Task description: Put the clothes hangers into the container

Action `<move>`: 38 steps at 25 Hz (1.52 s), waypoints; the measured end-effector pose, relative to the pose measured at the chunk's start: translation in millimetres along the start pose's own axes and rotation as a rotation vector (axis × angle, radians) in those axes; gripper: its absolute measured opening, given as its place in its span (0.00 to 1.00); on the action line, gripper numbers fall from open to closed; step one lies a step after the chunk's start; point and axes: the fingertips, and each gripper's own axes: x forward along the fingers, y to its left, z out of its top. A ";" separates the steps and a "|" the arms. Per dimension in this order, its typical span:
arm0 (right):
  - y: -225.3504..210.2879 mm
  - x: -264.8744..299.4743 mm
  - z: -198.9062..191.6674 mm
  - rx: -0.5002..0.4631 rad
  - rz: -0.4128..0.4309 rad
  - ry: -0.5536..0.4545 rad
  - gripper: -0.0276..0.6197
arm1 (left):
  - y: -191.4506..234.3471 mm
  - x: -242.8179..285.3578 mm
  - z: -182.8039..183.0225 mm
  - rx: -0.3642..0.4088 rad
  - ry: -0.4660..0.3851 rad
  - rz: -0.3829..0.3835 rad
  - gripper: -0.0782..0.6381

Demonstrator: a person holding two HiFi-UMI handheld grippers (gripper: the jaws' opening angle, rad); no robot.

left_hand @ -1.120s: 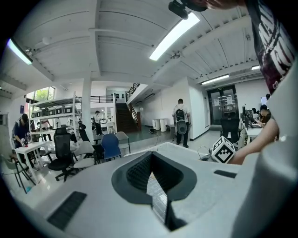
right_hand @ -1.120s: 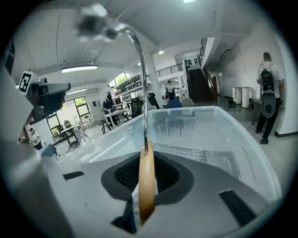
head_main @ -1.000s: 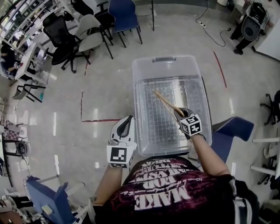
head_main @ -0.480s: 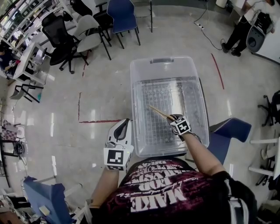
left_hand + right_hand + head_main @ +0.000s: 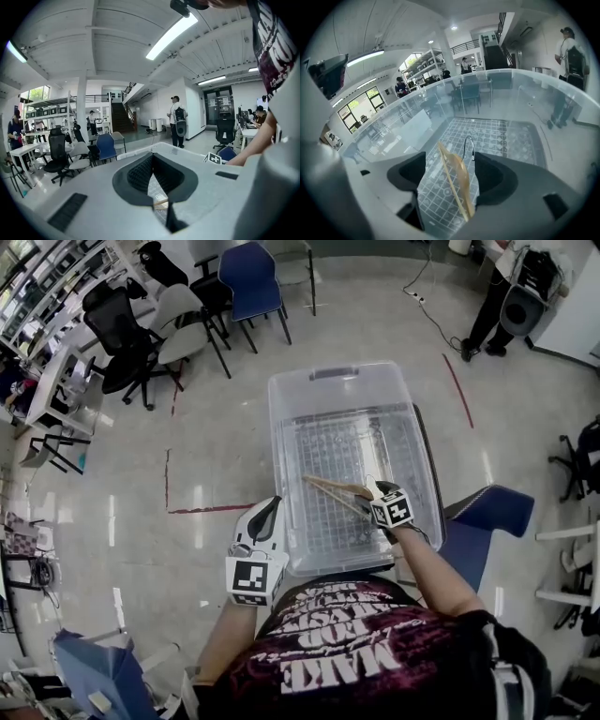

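Note:
A clear plastic container (image 5: pixel 342 373) with a patterned floor stands in front of me. A wooden clothes hanger (image 5: pixel 333 488) with a metal hook lies low inside it, reaching left from my right gripper (image 5: pixel 371 497). In the right gripper view the hanger (image 5: pixel 457 183) stands between the jaws of the right gripper (image 5: pixel 450 160), which are opening; a gap shows on its left side and the pads do not press it. My left gripper (image 5: pixel 265 515) hangs outside the container's near left corner. Its jaws (image 5: pixel 152 157) meet at the tips with nothing between them.
Office chairs (image 5: pixel 187 313) and a blue chair (image 5: pixel 248 268) stand on the floor beyond the container. Another blue seat (image 5: pixel 492 512) is close on the right. A person (image 5: pixel 487 296) stands at the far right. Red tape (image 5: pixel 211 509) marks the floor to the left.
The hanger has come down from a raised tilt to lie lower in the container. The right gripper moved slightly left with it and its jaws have spread apart. The left gripper has stayed put.

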 end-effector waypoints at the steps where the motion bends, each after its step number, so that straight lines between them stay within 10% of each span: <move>1: -2.5 -6.1 0.9 -0.003 -0.013 -0.013 0.56 | -3.7 1.2 0.8 0.001 -0.003 -0.007 0.12; 8: -20.5 -61.0 14.7 -0.021 -0.083 -0.121 0.53 | -36.8 6.5 9.8 0.014 -0.024 -0.039 0.12; 12: -6.4 -108.4 40.7 -0.124 -0.067 -0.272 0.05 | -55.6 9.8 17.8 0.014 -0.039 -0.046 0.12; 38: 64.3 -321.9 136.8 -0.355 0.109 -0.638 0.05 | -108.5 -16.1 28.7 -0.141 -0.100 0.134 0.12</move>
